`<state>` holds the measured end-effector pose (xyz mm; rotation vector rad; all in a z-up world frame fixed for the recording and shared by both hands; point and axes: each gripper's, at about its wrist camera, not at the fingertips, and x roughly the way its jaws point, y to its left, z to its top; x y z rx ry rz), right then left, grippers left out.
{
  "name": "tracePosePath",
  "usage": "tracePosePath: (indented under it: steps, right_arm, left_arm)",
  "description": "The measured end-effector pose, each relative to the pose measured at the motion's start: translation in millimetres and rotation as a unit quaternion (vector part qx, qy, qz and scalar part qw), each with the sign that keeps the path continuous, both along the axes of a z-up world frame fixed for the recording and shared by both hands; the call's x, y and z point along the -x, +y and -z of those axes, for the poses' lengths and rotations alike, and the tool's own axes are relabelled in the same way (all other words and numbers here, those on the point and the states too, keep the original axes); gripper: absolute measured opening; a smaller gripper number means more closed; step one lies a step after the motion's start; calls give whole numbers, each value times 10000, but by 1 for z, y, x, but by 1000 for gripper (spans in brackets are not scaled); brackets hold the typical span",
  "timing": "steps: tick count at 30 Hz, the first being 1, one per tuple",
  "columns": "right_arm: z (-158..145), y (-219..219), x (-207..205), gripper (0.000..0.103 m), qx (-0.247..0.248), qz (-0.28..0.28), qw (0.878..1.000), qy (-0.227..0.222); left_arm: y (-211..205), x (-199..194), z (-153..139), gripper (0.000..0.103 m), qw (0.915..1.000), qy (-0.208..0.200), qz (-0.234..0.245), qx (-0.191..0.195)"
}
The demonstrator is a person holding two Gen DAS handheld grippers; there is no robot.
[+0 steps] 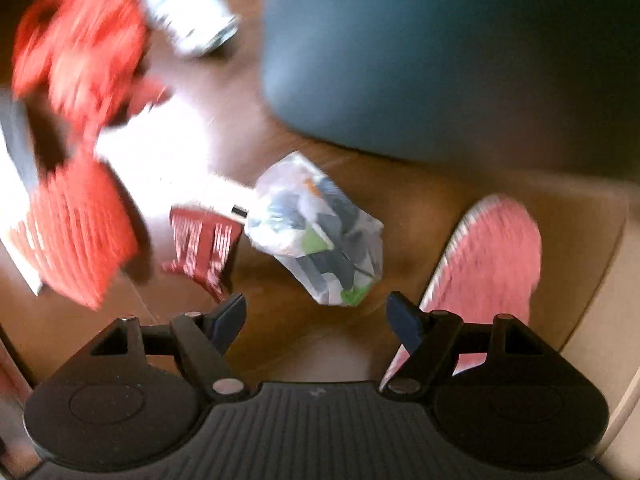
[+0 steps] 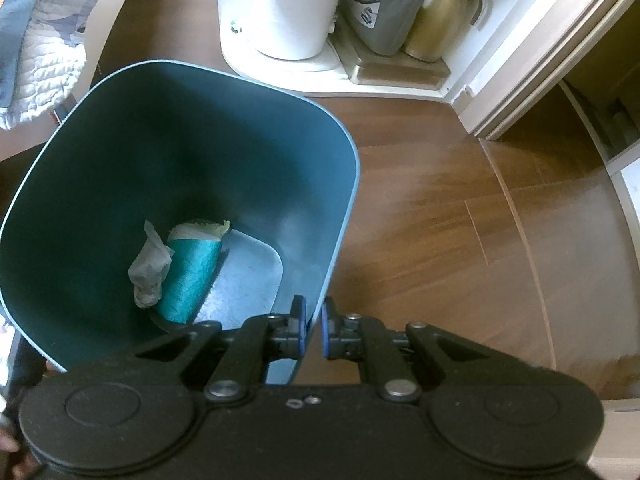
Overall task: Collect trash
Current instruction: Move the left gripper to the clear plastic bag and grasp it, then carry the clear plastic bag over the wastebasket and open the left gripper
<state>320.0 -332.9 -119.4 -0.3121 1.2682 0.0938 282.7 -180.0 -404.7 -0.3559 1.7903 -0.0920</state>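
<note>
Teal plastic forms the trash bin (image 2: 192,184), which stands on the wooden floor (image 2: 460,220) with its rim pinched at the near right wall between the nearly closed fingers of the right gripper (image 2: 314,326). Inside the bin lie a teal wrapper roll (image 2: 192,276) and a crumpled grey paper (image 2: 150,270), touching each other on the bottom. Beyond the bin, a white appliance (image 2: 288,4) and a metal jug (image 2: 440,16) sit on a low white shelf.

The left gripper (image 1: 316,316) hangs spread wide with nothing between its fingers (this view is badly blurred). Just ahead of it on the floor lies a clear plastic bag (image 1: 320,228) of scraps, beside a dark red packet (image 1: 204,248). Further left are red wrappers (image 1: 80,224), and a pink slipper (image 1: 492,264) lies near the right finger.
</note>
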Motion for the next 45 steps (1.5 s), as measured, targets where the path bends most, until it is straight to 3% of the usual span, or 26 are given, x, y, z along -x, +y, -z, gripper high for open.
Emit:
tracePosePath:
  steps: [4,11,14,15,16,21,25,32,37,45]
  right_arm:
    - [1,-1,-1,7,-48,4,10000,19]
    - [0,-6,-3,7,-85,40,10000,22]
    - [1,-4,-2,7,-62,61,10000,2]
    - [1,-4,-2,7,-62,74,10000,-1]
    - [1,-3,-2,7,-59,75,10000,-9]
    - [5,-1,-1,8,10,82,10000,-9]
    - [20,2,2,9,69,75,9998,194]
    - [16,-8,2,6,-270,538,9980,176]
    - [15,-14,6,4,-515,1104,9925,-57]
    - [10,-16,9,3,-592,1360,9888,-133]
  left_arm:
    - [10,-3,31,77,9940,555,-940,-115]
    - [13,-3,57,75,9828,933,-1573,-250]
    - [14,-4,65,39,9815,1020,-1618,-111]
    - [15,-4,67,20,9814,1053,-1605,-67]
    - [16,-7,69,13,9810,1085,-1608,-20]
    - [27,-5,57,9,9847,962,-1455,28]
    - [37,-6,36,9,9891,786,-1245,-44]
    - [60,-5,-18,9,9961,353,-777,-213]
    - [71,-4,-72,9,9985,21,-420,-363]
    - [103,-4,-178,9,9947,-789,137,-650]
